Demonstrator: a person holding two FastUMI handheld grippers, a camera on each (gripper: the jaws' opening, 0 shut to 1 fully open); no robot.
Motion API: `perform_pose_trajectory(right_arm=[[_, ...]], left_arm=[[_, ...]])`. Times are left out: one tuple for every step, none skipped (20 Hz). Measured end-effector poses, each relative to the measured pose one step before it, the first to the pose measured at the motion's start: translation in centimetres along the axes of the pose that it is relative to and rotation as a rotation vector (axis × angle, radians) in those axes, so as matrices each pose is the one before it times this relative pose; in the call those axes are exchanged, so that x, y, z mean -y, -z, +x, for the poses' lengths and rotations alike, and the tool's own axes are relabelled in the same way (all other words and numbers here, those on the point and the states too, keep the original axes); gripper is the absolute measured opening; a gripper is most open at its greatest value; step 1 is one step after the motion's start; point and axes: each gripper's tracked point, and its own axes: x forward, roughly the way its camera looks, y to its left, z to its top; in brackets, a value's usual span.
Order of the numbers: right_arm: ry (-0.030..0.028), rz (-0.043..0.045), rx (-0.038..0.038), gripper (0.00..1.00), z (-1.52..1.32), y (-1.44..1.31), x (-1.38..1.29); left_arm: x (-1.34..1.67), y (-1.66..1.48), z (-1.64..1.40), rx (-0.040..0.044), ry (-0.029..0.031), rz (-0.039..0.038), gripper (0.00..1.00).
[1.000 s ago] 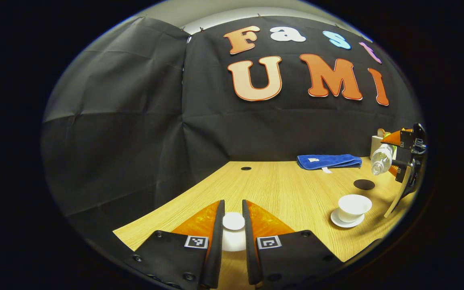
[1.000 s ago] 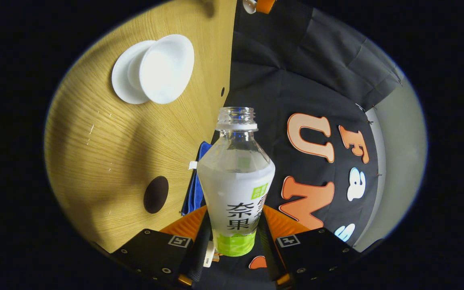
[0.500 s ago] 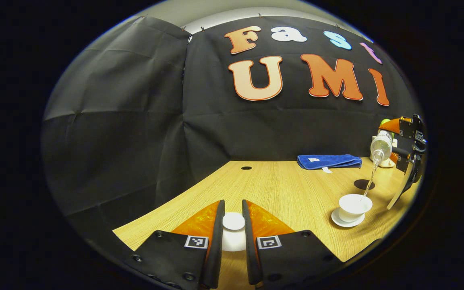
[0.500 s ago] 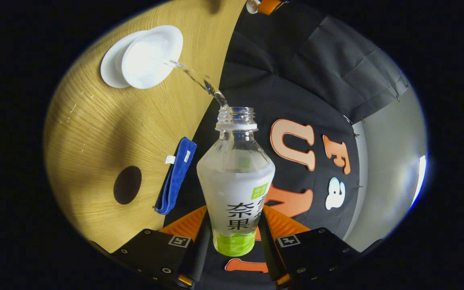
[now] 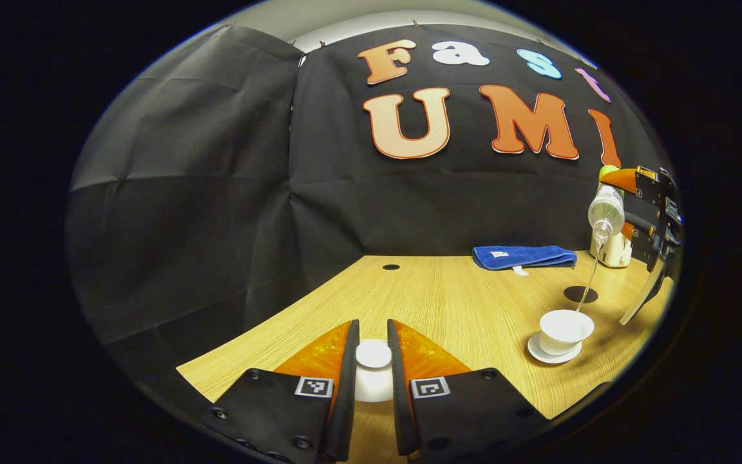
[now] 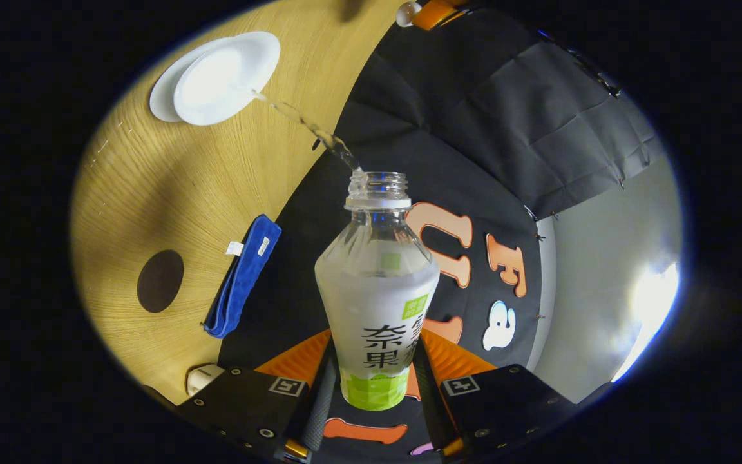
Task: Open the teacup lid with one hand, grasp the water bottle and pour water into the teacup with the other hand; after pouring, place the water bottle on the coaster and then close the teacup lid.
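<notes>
On the wooden table (image 5: 448, 303) there's a blue towel (image 5: 524, 256) folded at the far side, a dark round coaster (image 5: 581, 294) in front of it, and the teacup (image 5: 566, 330) on its saucer (image 5: 546, 354) nearer. Nothing blocks the cup. The left gripper (image 5: 373, 367) is clamped on the teacup lid (image 5: 373, 354), low over the near edge. The right gripper (image 6: 371, 393) squeezes the water bottle (image 6: 377, 290), tipped, with a thin stream (image 6: 306, 129) running into the cup.

White teacup (image 5: 565, 325) and lid (image 5: 373, 354), blue towel (image 5: 523, 256), dark round coaster (image 5: 580, 294), pale wood-grain worktop (image 5: 448, 303); my clear bottle (image 6: 377, 290) wears a white-and-green label.
</notes>
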Motion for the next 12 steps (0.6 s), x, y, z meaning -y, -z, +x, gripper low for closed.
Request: perform_pose_trajectory(right_arm=[[0.00037,-0.00721,0.01163,0.66,0.035,-0.237,0.010],[-0.00745,-0.00618,0.01004,0.63,0.195,-0.333,-0.156],[-0.00153,-0.00617,0.00912,0.59,0.156,-0.469,-0.286],[0.00761,-0.00812,0.01194,0.62,-0.122,-0.504,-0.105],[0.00571,-0.00665,0.01683,0.63,-0.191,-0.692,-0.054],[-0.00321,-0.00628,0.01294,0.63,-0.079,-0.512,-0.268],[0.00076,-0.00445,0.01212,0.63,0.023,-0.460,-0.131],[-0.00302,-0.00280,0.00601,0.59,-0.117,-0.345,-0.166],[-0.00119,-0.00144,0.00775,0.63,0.055,-0.392,-0.150],[-0.00218,-0.00185,0.00649,0.63,-0.102,-0.341,-0.198],[-0.00468,-0.00354,0.00860,0.63,0.082,-0.251,-0.106],[0.00130,-0.00406,0.00884,0.63,-0.007,-0.342,-0.015]], left_arm=[[-0.136,-0.018,-0.050,-0.00097,-0.00193,-0.00010,0.30],[0.095,0.045,0.072,-0.00111,0.00188,-0.00002,0.30],[-0.011,0.018,0.089,-0.00081,-0.00211,0.00025,0.30],[-0.072,0.109,0.119,-0.00123,-0.00181,0.00102,0.30],[-0.007,0.053,-0.033,-0.00397,-0.00189,0.00437,0.30],[0.104,0.112,-0.001,-0.00054,0.00298,0.00106,0.30],[0.131,0.053,-0.016,-0.00168,0.00314,-0.00196,0.30],[0.043,0.046,0.018,-0.00153,0.00216,-0.00046,0.30],[0.098,0.033,-0.076,-0.00107,0.00100,0.00010,0.30],[0.011,0.032,0.106,0.00048,0.00066,-0.00048,0.30],[0.048,-0.024,0.019,-0.00064,0.00094,-0.00010,0.29],[-0.059,0.056,-0.012,-0.00049,-0.00065,-0.00106,0.30]])
